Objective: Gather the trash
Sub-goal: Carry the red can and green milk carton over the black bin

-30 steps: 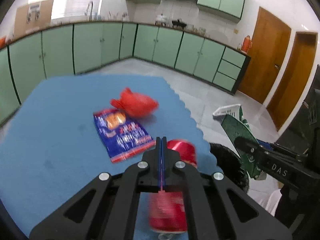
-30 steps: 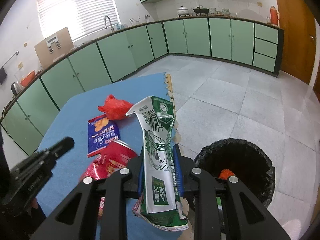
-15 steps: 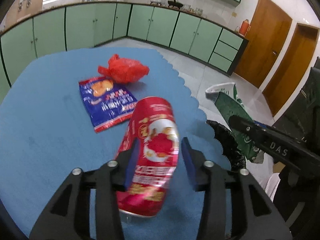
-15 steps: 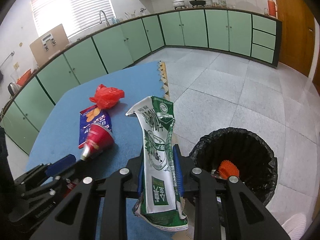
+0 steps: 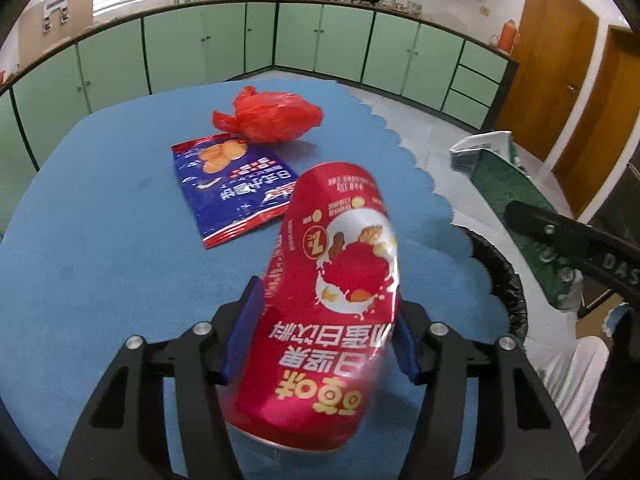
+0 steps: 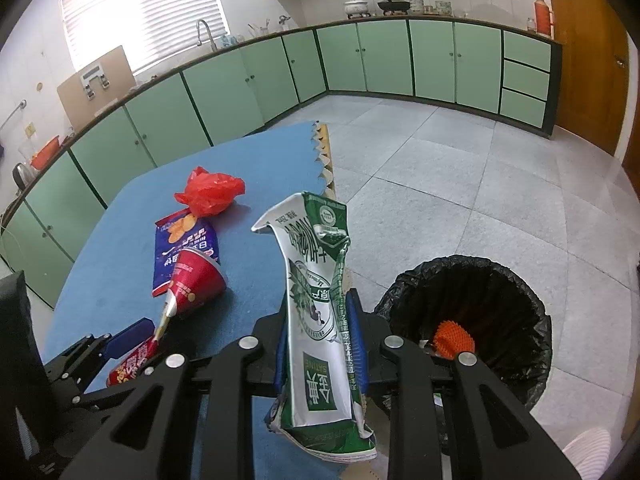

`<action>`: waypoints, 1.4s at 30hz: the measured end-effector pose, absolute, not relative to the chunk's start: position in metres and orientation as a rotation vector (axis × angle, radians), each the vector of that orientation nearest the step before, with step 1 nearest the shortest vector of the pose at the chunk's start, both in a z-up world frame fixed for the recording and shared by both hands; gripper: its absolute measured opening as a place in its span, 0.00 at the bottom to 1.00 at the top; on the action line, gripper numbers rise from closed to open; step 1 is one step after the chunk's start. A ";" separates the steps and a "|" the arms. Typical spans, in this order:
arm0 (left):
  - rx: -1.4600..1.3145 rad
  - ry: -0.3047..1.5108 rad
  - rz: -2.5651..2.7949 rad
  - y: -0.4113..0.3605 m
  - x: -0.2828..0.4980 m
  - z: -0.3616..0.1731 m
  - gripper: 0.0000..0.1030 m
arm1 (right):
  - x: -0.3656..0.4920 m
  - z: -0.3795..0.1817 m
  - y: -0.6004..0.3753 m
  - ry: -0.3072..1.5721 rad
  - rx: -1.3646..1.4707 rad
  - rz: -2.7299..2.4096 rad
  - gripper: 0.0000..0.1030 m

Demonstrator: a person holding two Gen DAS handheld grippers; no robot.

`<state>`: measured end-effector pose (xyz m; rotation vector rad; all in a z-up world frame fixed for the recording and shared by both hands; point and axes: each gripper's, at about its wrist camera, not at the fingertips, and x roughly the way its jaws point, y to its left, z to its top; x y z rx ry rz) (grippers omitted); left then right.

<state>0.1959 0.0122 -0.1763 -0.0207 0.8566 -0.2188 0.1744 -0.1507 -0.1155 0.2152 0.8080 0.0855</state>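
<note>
1. Left gripper [image 5: 320,330] pinches a red can [image 5: 336,280] between its blue pads. The can's long axis runs forward and away along the fingers; its far end is raised and leans slightly right, print upside down. It is lifted off the blue table mat [image 5: 100,240].
2. Right gripper [image 6: 320,344] pinches a crushed green-and-white carton [image 6: 320,304]. Its long axis is near upright, the torn top leaning left and the bottom hanging below the fingers.
3. The carton is held just past the mat's right edge, beside the black-bagged bin [image 6: 500,280]. The bin mouth is open, with an orange spiky ball [image 6: 454,338] inside.
4. On the mat lies a flat blue snack bag [image 5: 232,196], its long axis running away from the camera. A crumpled red plastic bag [image 5: 272,116] touches its far end.
5. The mat's right edge is scalloped, with bare tiled floor [image 6: 460,168] beyond. The bin stands on the floor just beside that edge.
6. The near-left part of the mat is bare.
</note>
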 end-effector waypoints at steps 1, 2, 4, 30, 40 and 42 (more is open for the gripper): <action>-0.021 0.853 -0.216 0.013 0.196 -0.176 0.48 | 0.175 -0.116 -0.151 0.809 0.216 0.086 0.25; -0.024 0.850 -0.214 0.014 0.197 -0.176 0.44 | 0.175 -0.116 -0.152 0.809 0.216 0.086 0.25; -0.037 0.833 -0.218 0.016 0.198 -0.174 0.35 | 0.175 -0.117 -0.152 0.810 0.216 0.087 0.25; -0.073 0.675 -0.303 0.012 0.191 -0.118 0.10 | 0.164 -0.090 -0.162 0.722 0.177 0.065 0.25; -0.039 0.656 -0.389 -0.039 0.196 -0.110 0.09 | 0.146 -0.077 -0.203 0.691 0.184 -0.028 0.25; -0.031 0.655 -0.411 -0.051 0.197 -0.109 0.09 | 0.142 -0.075 -0.211 0.688 0.188 -0.048 0.25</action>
